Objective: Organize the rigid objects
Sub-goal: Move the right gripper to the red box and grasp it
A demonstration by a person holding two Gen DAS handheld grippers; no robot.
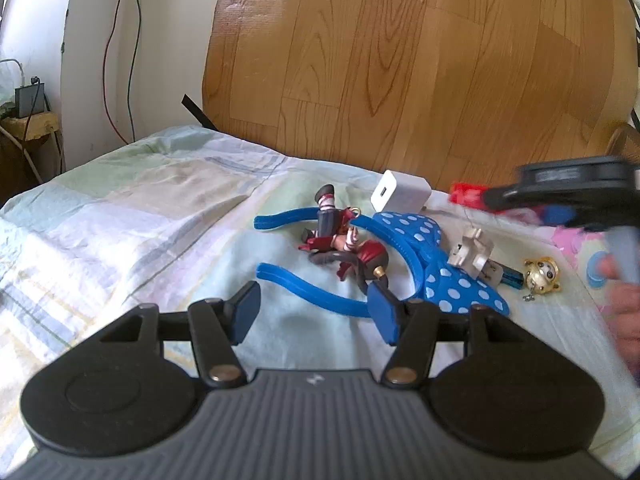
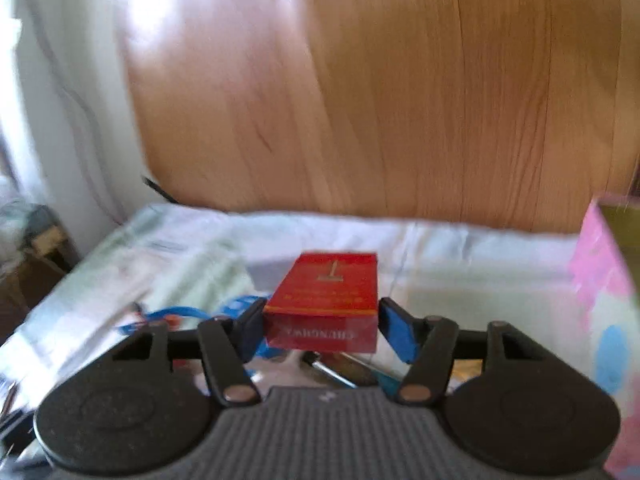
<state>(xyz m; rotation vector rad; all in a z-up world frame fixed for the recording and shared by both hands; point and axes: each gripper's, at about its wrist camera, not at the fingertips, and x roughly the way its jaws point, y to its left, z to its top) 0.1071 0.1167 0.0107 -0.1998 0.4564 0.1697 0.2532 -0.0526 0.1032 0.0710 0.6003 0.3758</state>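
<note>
My right gripper (image 2: 322, 320) is shut on a red cigarette-style pack (image 2: 328, 292), one blue pad on each side of it, held above the bedsheet. The left wrist view shows the same pack (image 1: 466, 194) blurred at the right, in that gripper. My left gripper (image 1: 316, 312) hangs open over the sheet with nothing between its fingers. Just beyond it lie a red-and-black figurine (image 1: 344, 240) and a blue polka-dot headband (image 1: 420, 248). Behind them rests a white charger cube (image 1: 400, 194). To the right are a white plug adapter (image 1: 470, 254), a blue USB stick (image 1: 510, 278) and a gold round charm (image 1: 542, 274).
A pale checked bedsheet (image 1: 140, 208) covers the surface, with a wooden headboard (image 1: 400, 60) behind. A pink patterned box (image 2: 604, 280) stands at the right. A person's hand (image 1: 624, 312) holds the right gripper. Cables hang down the wall (image 1: 120, 60) at left.
</note>
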